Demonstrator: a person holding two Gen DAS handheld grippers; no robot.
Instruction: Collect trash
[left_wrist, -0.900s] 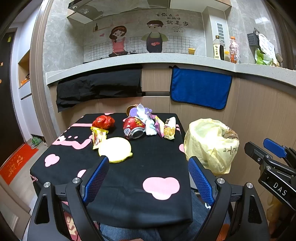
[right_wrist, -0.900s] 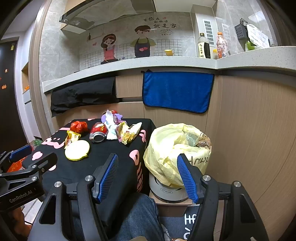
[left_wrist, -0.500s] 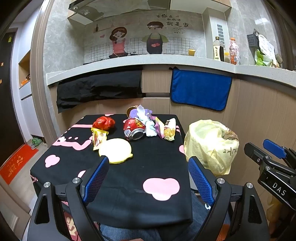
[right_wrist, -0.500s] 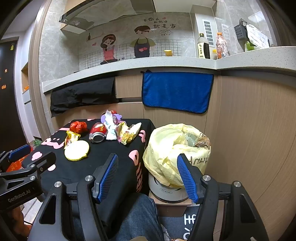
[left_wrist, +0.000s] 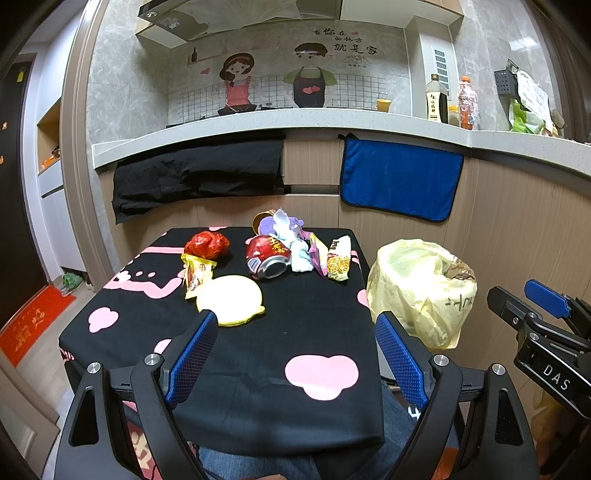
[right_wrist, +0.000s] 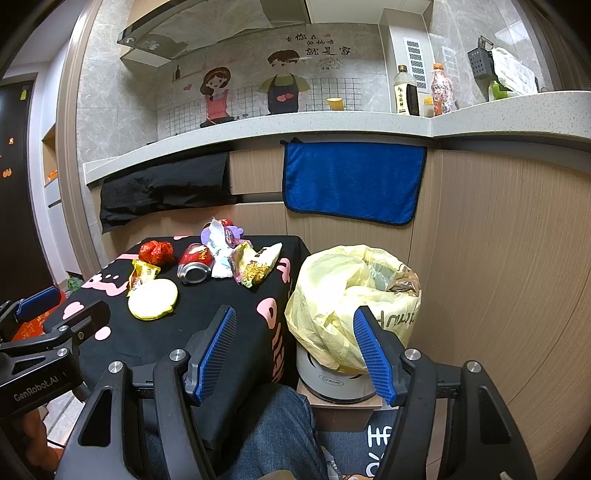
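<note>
Trash all sits untouched on the black tablecloth (left_wrist: 280, 332), mid-frame in the left wrist view; nothing picked yet, so the step in hand is the first reach.

Left to right in that view: red crumpled wrapper (left_wrist: 207, 244) and yellow snack packet (left_wrist: 197, 271) at centre-left, flat yellow lid (left_wrist: 231, 300) just below them, crushed red can (left_wrist: 267, 256) at centre lying on its side, purple-white wrapper pile (left_wrist: 286, 232) touching it from behind, striped snack bag (left_wrist: 339, 258) to its right. Yellow-lined bin (left_wrist: 421, 288) stands off the table's right edge, mouth open.

Left gripper (left_wrist: 291, 352) is at the bottom of the frame, jaws spread wide, nothing between them. The lid is the nearest item, just above its left finger; the rest lies further up-frame.

Right gripper (right_wrist: 295, 349) sits at bottom centre of its own view, jaws moderately apart, empty. It lines up with the gap between table edge and bin; the trash is up and to the left.

How I'd do it: take bulky items first, probably the can across its body, not end-on. The lid is flat, so come in low and catch the rim. Bin side suits the right gripper for the snack bag. Don't snag the cloth.
</note>
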